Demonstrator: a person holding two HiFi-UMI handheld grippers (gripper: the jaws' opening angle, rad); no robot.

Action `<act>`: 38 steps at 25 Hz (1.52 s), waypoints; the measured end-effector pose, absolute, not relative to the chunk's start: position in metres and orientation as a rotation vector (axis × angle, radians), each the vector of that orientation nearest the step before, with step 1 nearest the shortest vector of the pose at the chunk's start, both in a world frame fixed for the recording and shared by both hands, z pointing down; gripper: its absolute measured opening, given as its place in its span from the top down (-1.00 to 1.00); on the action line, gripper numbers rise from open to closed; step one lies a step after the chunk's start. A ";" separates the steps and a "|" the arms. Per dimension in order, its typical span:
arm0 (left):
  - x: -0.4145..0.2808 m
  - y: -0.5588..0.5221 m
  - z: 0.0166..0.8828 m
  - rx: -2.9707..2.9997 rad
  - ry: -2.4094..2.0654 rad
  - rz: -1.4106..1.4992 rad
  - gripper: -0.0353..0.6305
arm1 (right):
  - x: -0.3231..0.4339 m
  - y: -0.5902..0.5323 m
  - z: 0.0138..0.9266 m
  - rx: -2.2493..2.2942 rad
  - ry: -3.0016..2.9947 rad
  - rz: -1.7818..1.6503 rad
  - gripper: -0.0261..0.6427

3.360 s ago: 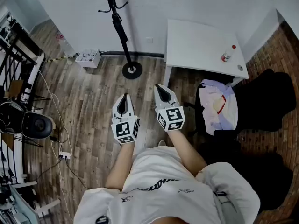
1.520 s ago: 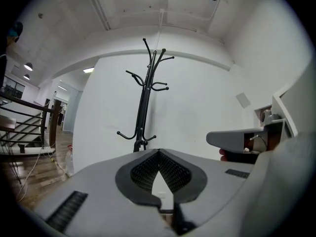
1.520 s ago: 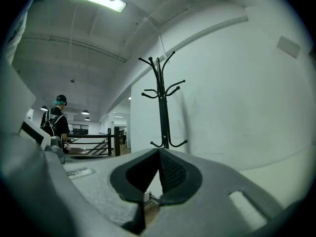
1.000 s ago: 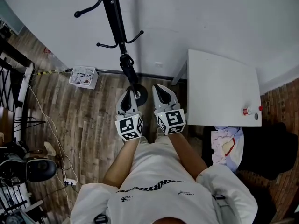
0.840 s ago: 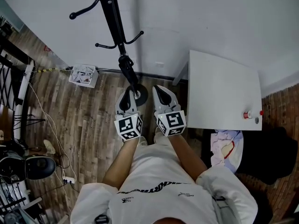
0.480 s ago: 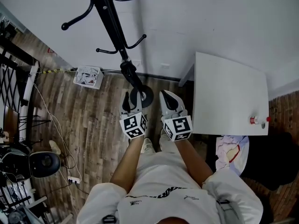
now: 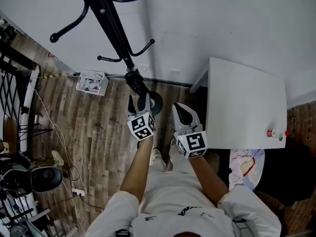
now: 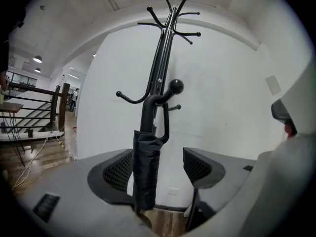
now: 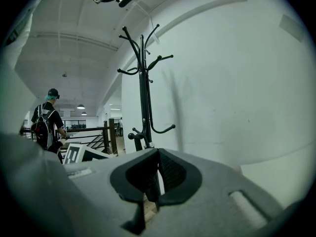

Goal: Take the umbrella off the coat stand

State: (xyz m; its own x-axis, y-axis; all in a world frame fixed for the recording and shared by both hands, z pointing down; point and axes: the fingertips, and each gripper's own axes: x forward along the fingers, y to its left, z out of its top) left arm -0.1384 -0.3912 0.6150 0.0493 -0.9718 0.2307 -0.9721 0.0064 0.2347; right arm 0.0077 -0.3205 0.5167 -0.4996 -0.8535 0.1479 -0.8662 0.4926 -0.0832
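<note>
Left gripper (image 7: 139,102), jaws opening around the umbrella (image 8: 146,172); right gripper (image 7: 178,107) (arm likewise forward), jaws together.

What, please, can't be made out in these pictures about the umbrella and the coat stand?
- The umbrella lower tip: left gripper view, behind that gripper's own body; head view, under the left gripper.
- Whether the umbrella touches the opening jaws: left gripper view, it overlaps one jaw, depth unclear.
- The coat stand top: head view, cut by the upper edge.
- The coat stand base: head view, partly covered by the left gripper.
</note>
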 end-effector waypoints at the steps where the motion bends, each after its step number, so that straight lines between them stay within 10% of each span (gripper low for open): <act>1: -0.142 -0.397 0.620 1.999 -1.968 0.009 -0.06 | 0.007 -0.322 0.518 1.522 -2.636 0.224 0.94; 24: -0.155 -0.461 0.687 1.934 -1.998 0.088 -0.18 | 0.025 -0.327 0.527 1.549 -2.578 0.196 0.93; 38: -0.160 -0.467 0.689 1.919 -2.038 0.131 0.14 | 0.031 -0.325 0.533 1.557 -2.528 0.141 0.93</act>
